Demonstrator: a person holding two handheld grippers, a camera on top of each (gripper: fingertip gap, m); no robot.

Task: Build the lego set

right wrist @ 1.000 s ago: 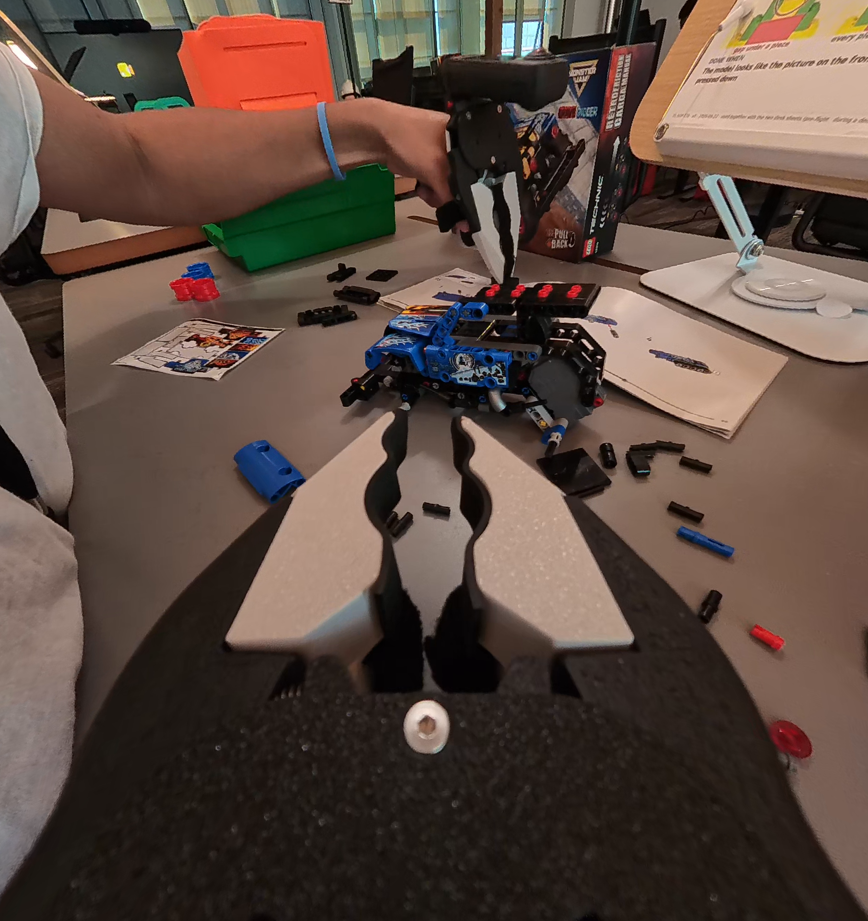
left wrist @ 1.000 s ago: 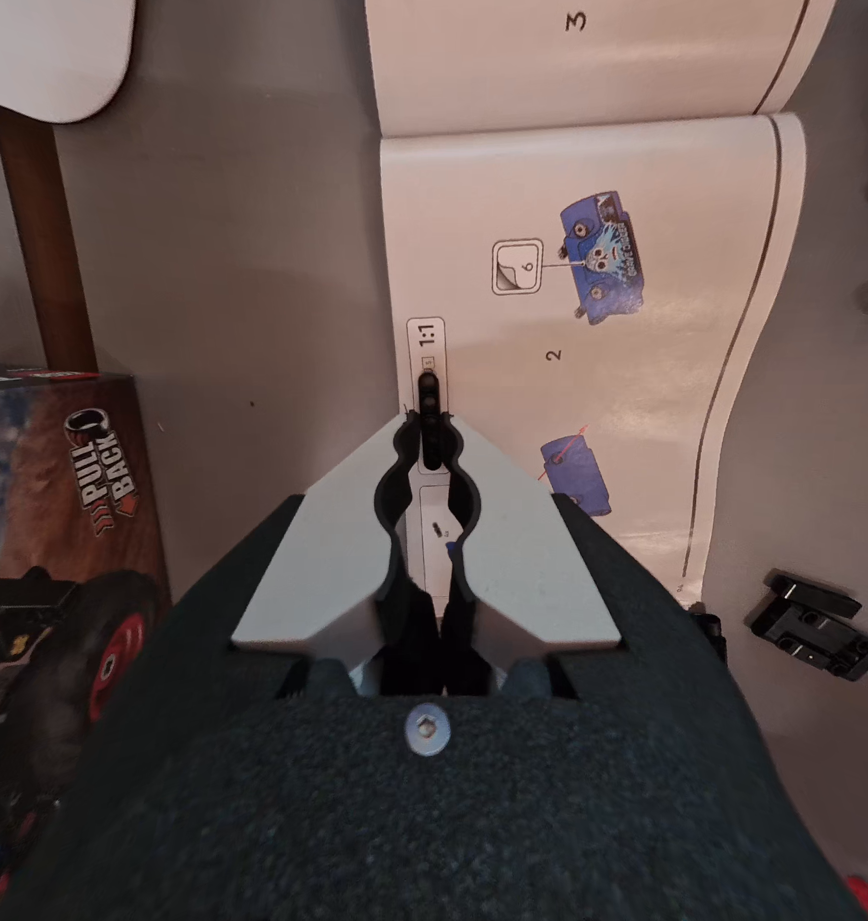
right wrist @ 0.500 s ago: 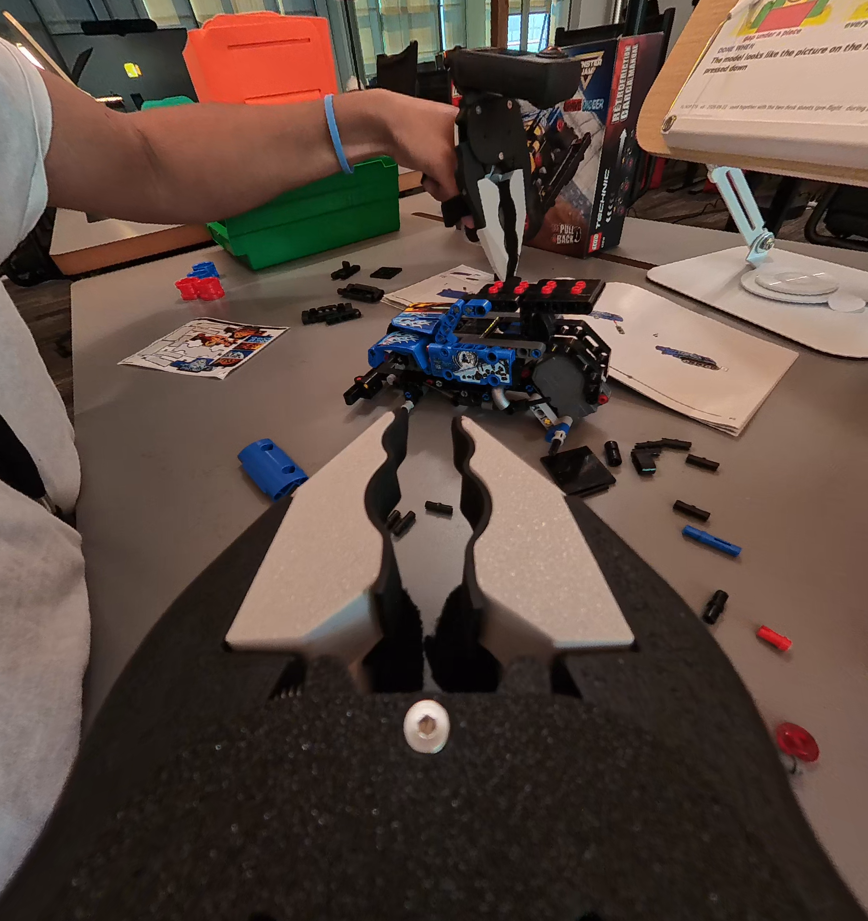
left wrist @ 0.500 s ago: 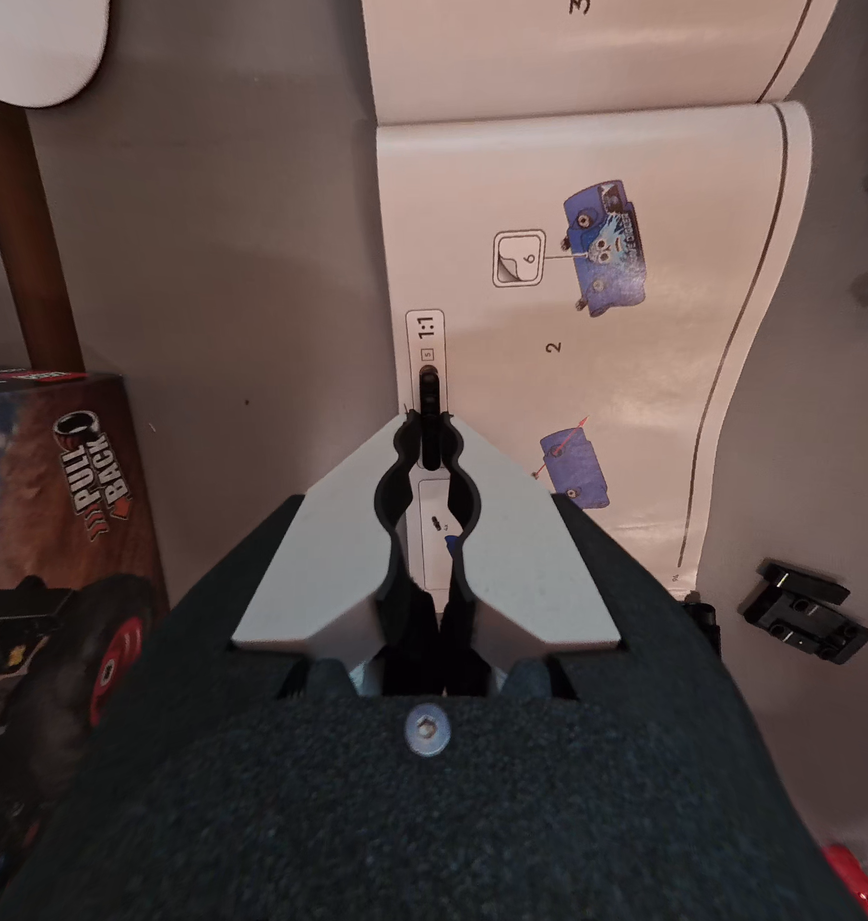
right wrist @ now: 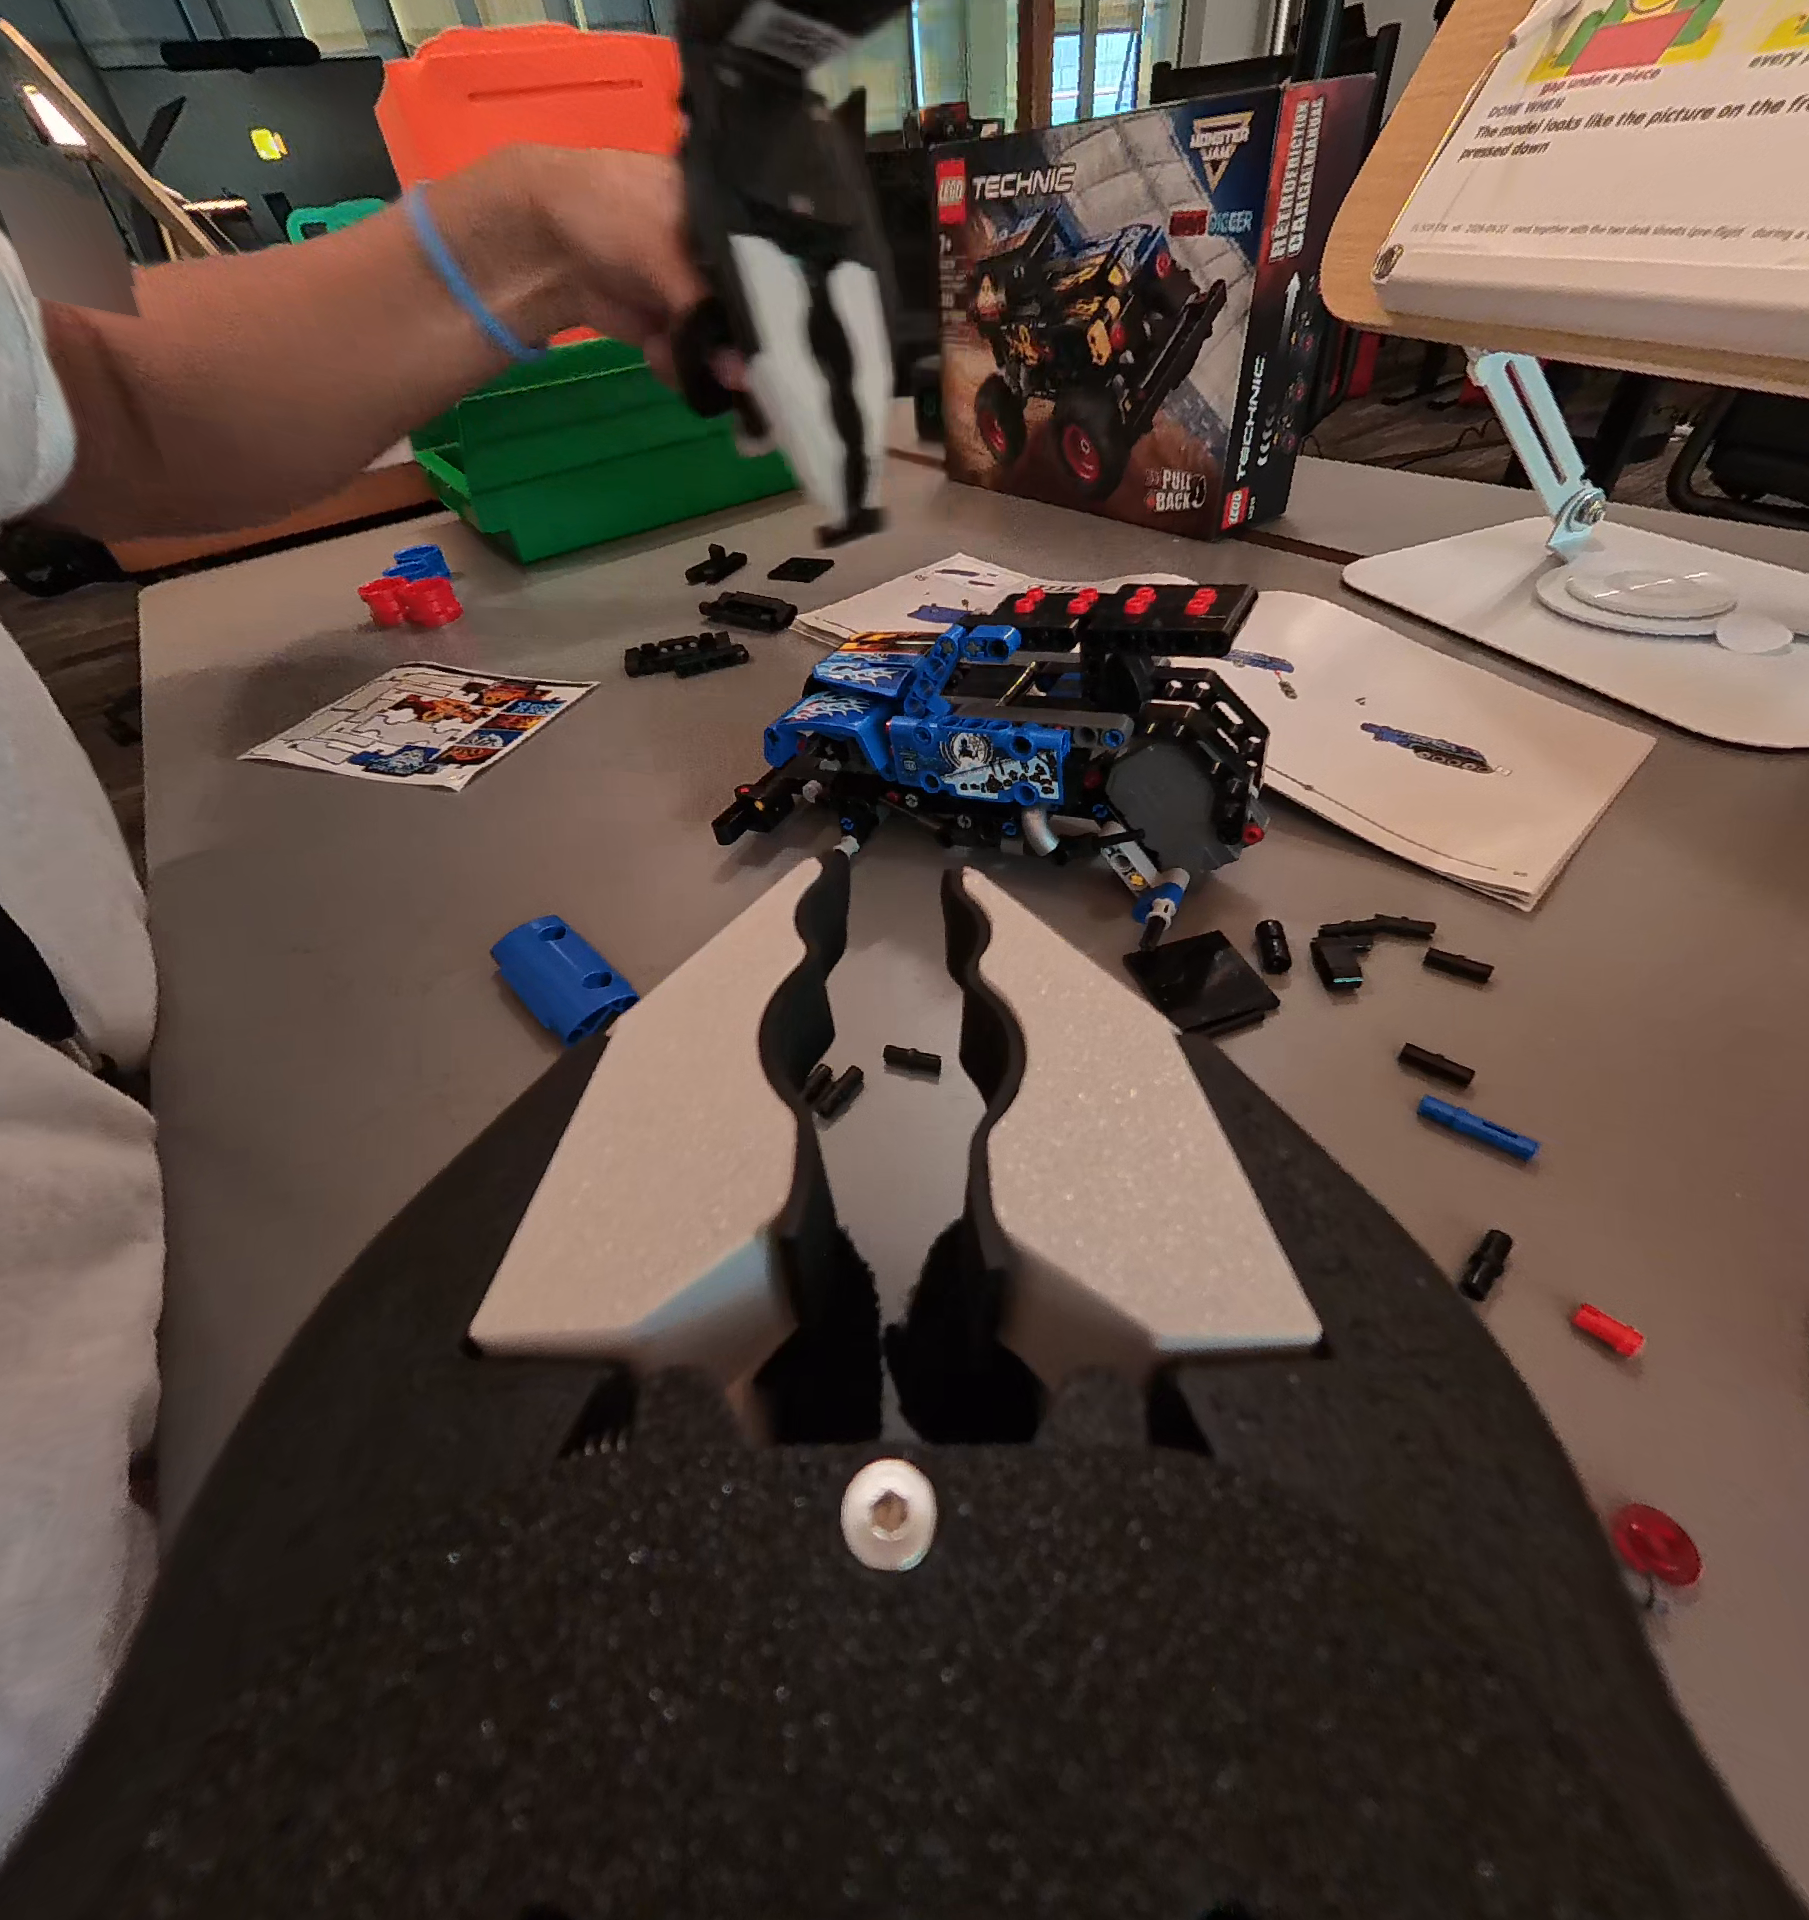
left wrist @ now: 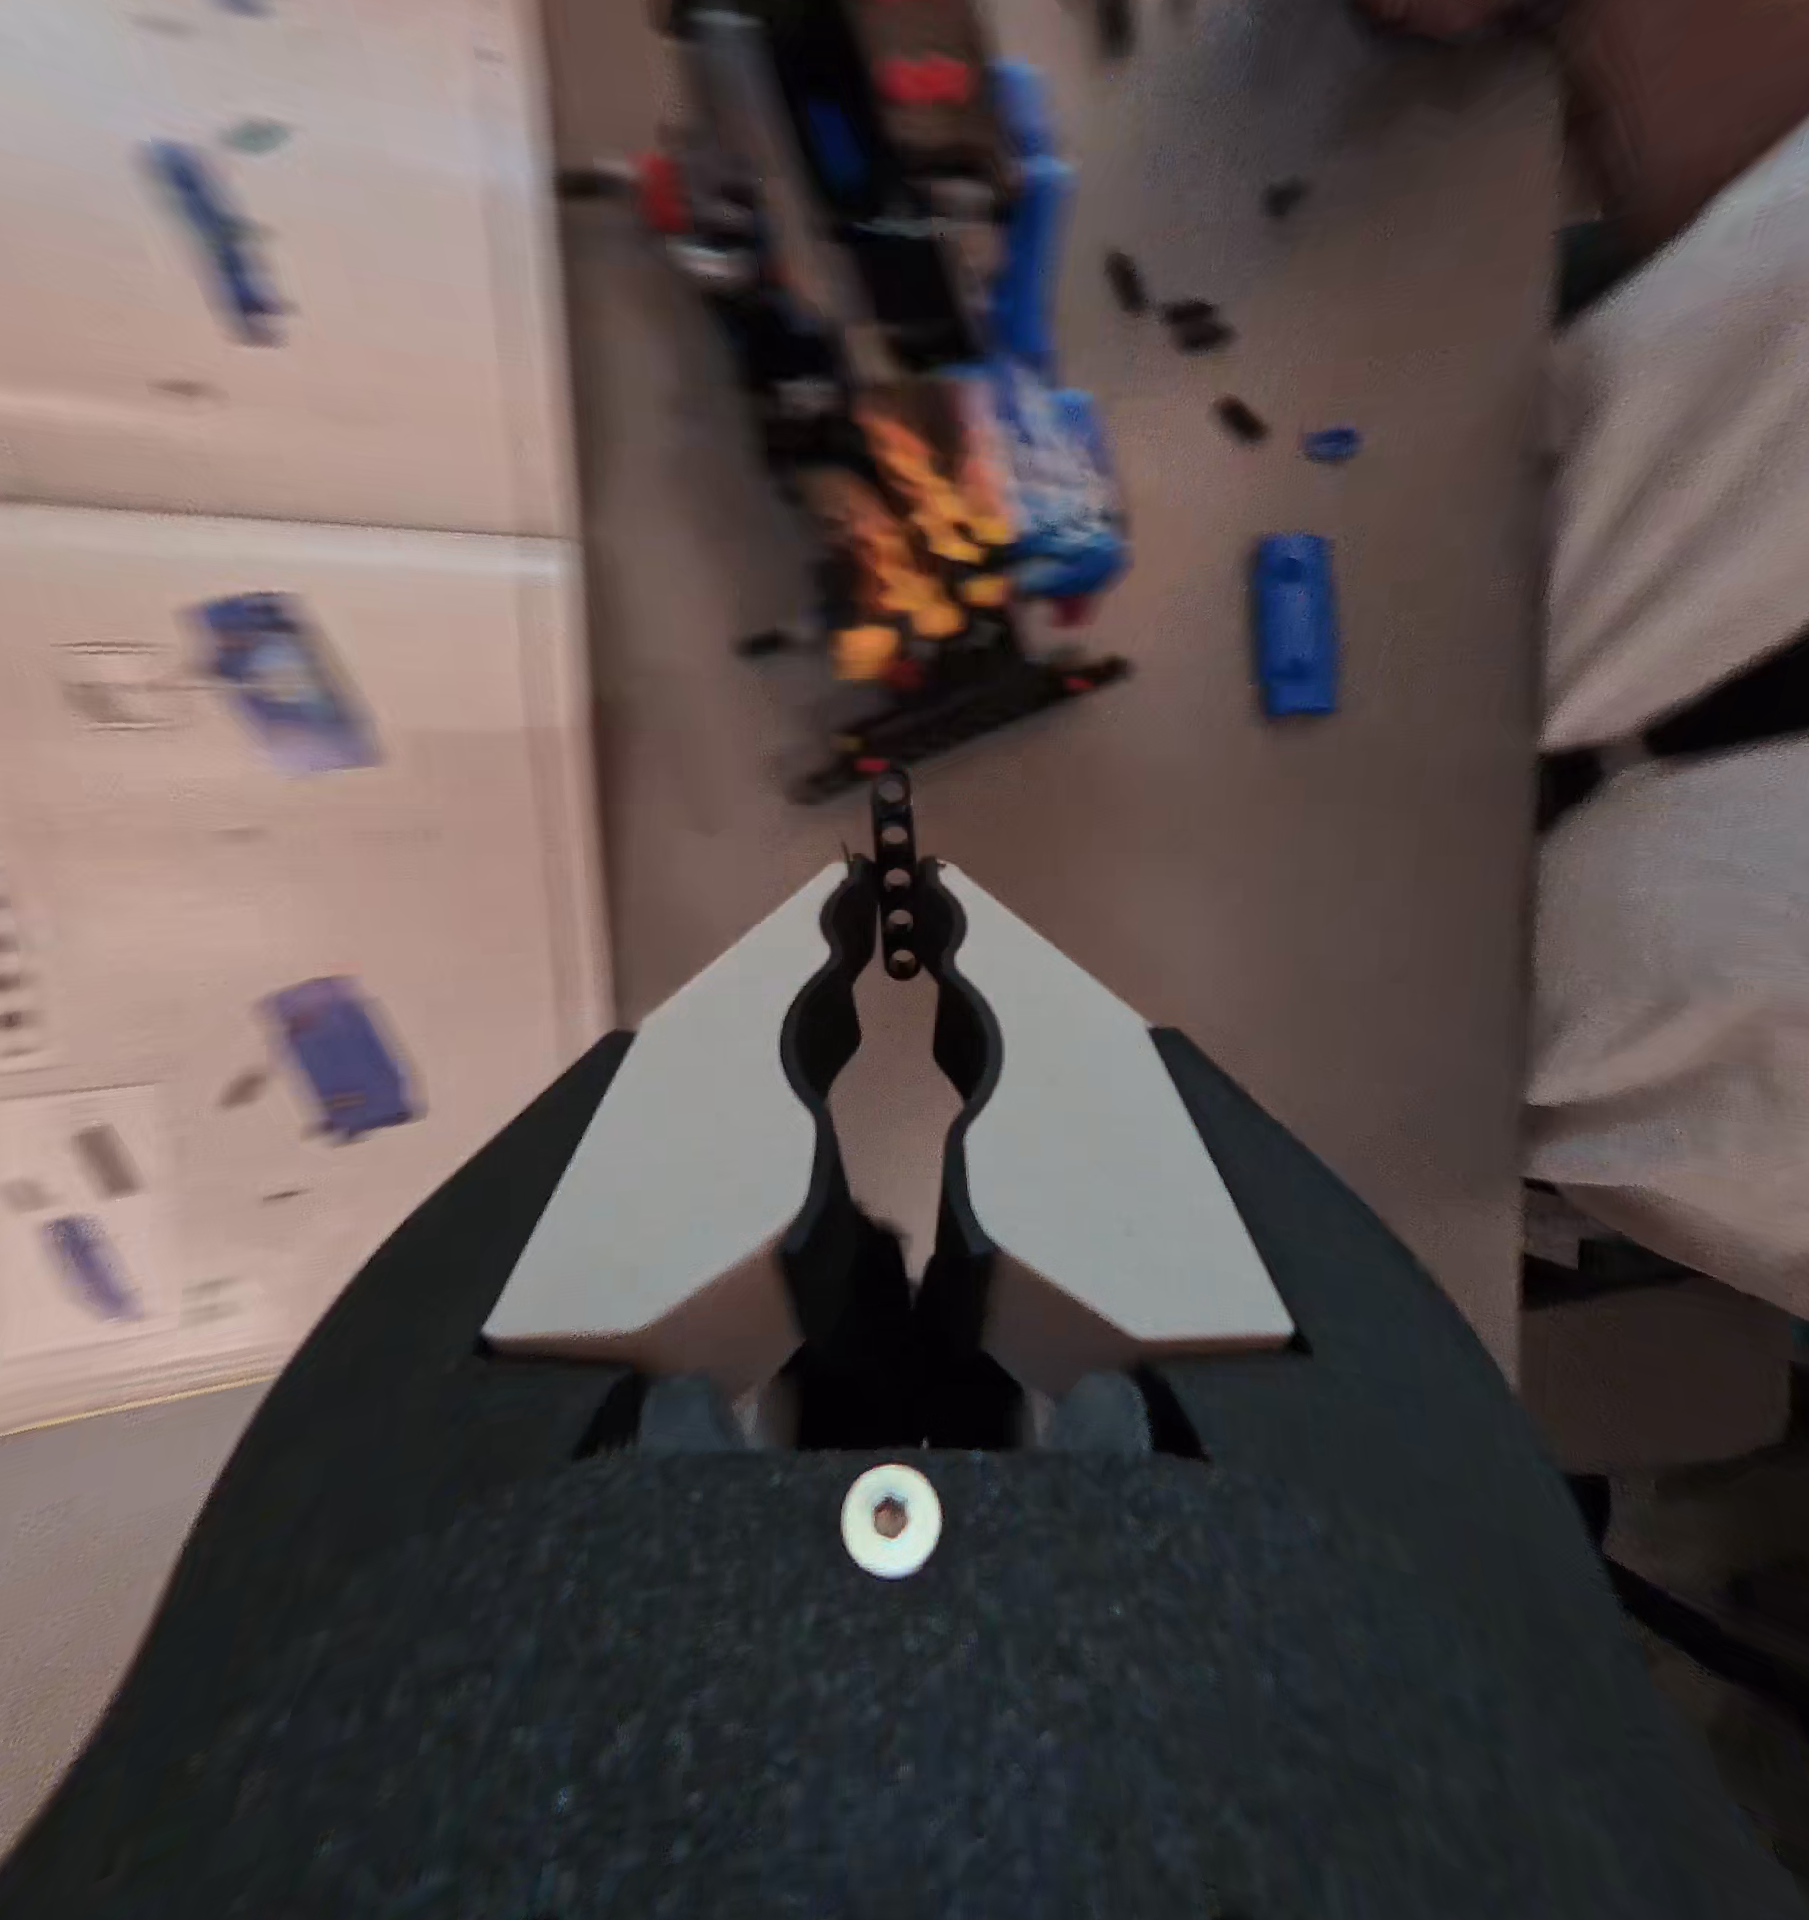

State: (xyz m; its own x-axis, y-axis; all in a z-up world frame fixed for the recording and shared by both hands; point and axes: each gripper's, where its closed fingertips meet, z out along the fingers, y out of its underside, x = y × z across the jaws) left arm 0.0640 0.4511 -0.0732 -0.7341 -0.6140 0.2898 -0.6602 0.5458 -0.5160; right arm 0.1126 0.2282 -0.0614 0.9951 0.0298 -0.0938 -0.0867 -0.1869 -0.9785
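Observation:
The part-built blue and black truck (right wrist: pixel 993 738) stands mid-table, with a black beam of red pins on top. In the left wrist view it (left wrist: pixel 941 416) is blurred, ahead of my fingers. My left gripper (left wrist: pixel 895 878) is shut on a thin black beam with holes (left wrist: pixel 895 883) that sticks out past the tips. In the right wrist view this gripper (right wrist: pixel 838 520) hangs above the table, behind and left of the truck. My right gripper (right wrist: pixel 895 883) is open and empty, low over the table just in front of the truck.
An open instruction booklet (right wrist: pixel 1419 748) lies behind the truck. A blue curved panel (right wrist: pixel 562 971), a sticker sheet (right wrist: pixel 422 722), a black tile (right wrist: pixel 1196 977) and several small black, blue and red pins lie around. The set's box (right wrist: pixel 1118 312), a green bin (right wrist: pixel 588 447) and a white stand (right wrist: pixel 1627 613) are at the back. Across from one pair of fingers to the other is roughly 25 cm. My right gripper is the nearer one to the black tile (right wrist: pixel 1196 977): about 11 cm, against 25 cm.
My left gripper has swung away from the booklet to the left and turned, still holding the black beam; its view is motion-blurred. The right gripper has barely moved.

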